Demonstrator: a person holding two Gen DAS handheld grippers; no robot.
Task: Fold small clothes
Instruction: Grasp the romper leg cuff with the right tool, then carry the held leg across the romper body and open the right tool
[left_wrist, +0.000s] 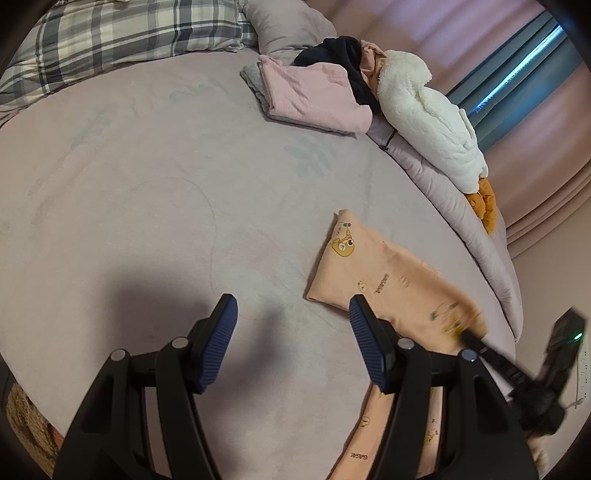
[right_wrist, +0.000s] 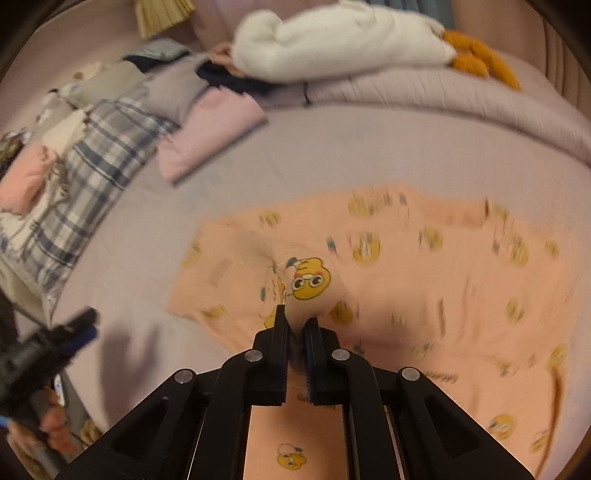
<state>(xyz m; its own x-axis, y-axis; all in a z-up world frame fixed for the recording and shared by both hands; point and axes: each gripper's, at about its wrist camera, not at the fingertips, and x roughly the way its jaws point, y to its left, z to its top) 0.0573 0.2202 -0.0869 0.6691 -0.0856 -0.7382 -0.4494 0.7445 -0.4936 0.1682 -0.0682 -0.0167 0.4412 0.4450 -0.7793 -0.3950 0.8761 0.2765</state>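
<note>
Risk: the soft peach cotton garment with little yellow bear prints (right_wrist: 424, 266) could slip out of the right gripper (right_wrist: 295, 325), I think. Only a small bunch of cloth sits between its jaws, so a quick pull may tug it free.
Another risk: the fold may land crooked. The cloth looks blurry in the right wrist view, so it seems to be moving fast, and one side has no one holding it.
Right jaws: almost closed, with just a thin gap. They pinch a raised fold of the peach garment, right by a yellow bear with glasses.
Left jaws: the left gripper (left_wrist: 293, 321) is wide open and holds nothing. One blue ribbed finger (left_wrist: 369, 350) sits over the edge of the peach garment; I cannot tell if it touches.
Where the garment is: spread on the light purple bed sheet (left_wrist: 147, 184), near the bed's edge. Part of it is lifted by the right gripper and the rest lies flat.
Other things: a folded pale pink cloth (left_wrist: 314, 96) lies well apart, farther up the bed. A fluffy white plush toy with orange feet (left_wrist: 424, 110) rests on the rolled purple quilt (left_wrist: 424, 162). A grey checked pillow (left_wrist: 122, 33) sits at the head of the bed.
How far along: the fold looks only just begun.
</note>
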